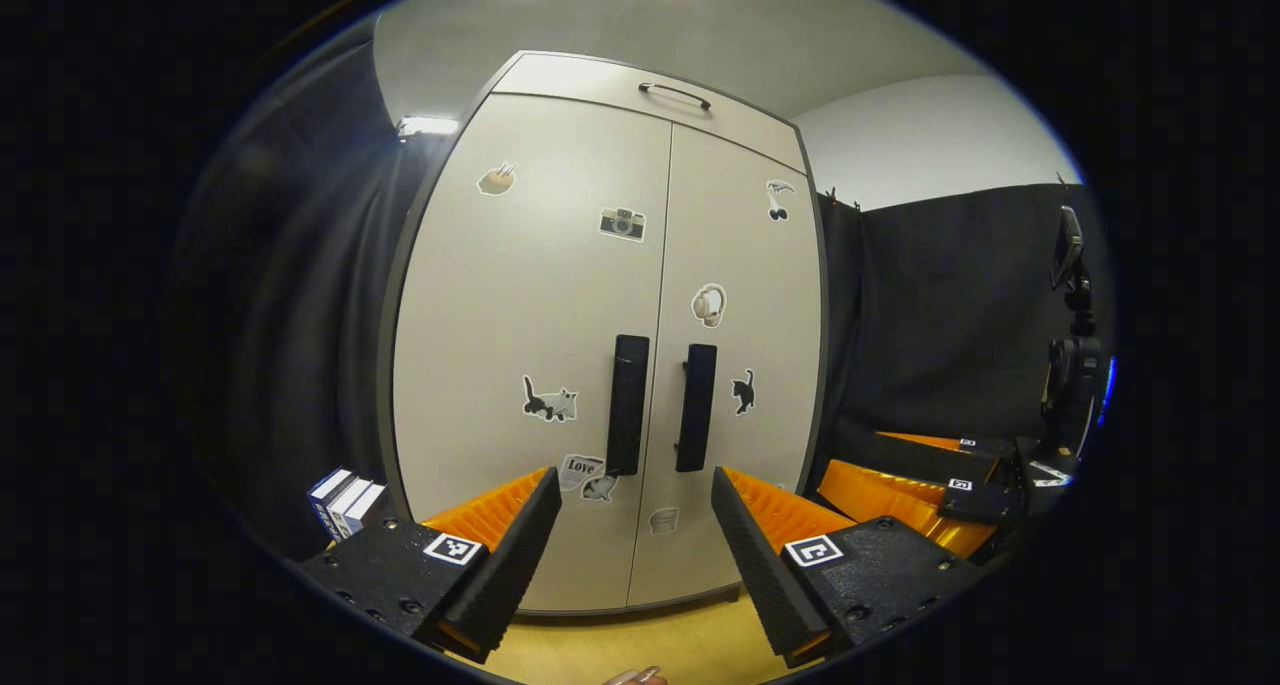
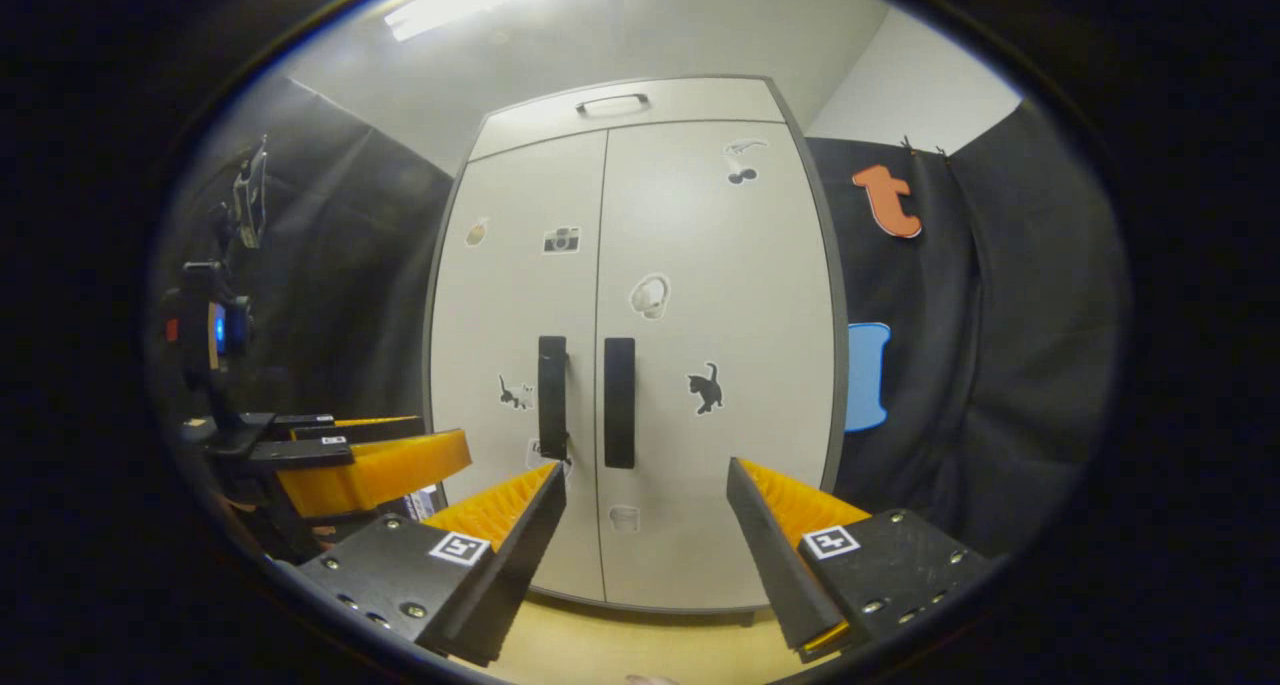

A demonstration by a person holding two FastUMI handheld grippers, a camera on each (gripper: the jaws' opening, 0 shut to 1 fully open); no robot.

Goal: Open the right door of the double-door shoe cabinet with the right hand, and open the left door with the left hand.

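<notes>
Two doors shut on the shoe cabinet point(image 1: 600, 295), standing upright on a pale wood floor point(image 1: 640, 645) against black cloth. Seen head-on in the left gripper view, a little from the right in the right gripper view point(image 2: 640, 315). Left door point(image 1: 520, 315) and right door point(image 1: 745, 295) meeting flush along the centre seam; same pair in the right gripper view, left door point(image 2: 515, 295) and right door point(image 2: 715, 285). Topped by a narrow upper panel with a small bar handle point(image 1: 675, 93). Fitted with one dark vertical handle on each side of the seam: left handle point(image 1: 628, 403), right handle point(image 1: 696, 406); again in the right gripper view, left handle point(image 2: 552, 397), right handle point(image 2: 619, 401). Dotted with small stickers, among them a camera point(image 1: 622, 223) and a black cat point(image 2: 706, 387).

Held wide open, the left gripper point(image 1: 634, 520), fingers spread well apart and gripping nothing, short of the doors, handles framed between them. Likewise wide open, the right gripper point(image 2: 645, 510), empty, apart from the cabinet, aimed at the handles. Visible too at the far right of the left gripper view point(image 1: 950, 480), and the left one at the left of the right gripper view point(image 2: 350, 460).

Stacked at the cabinet's lower left, a few small boxes point(image 1: 345, 500).
</notes>
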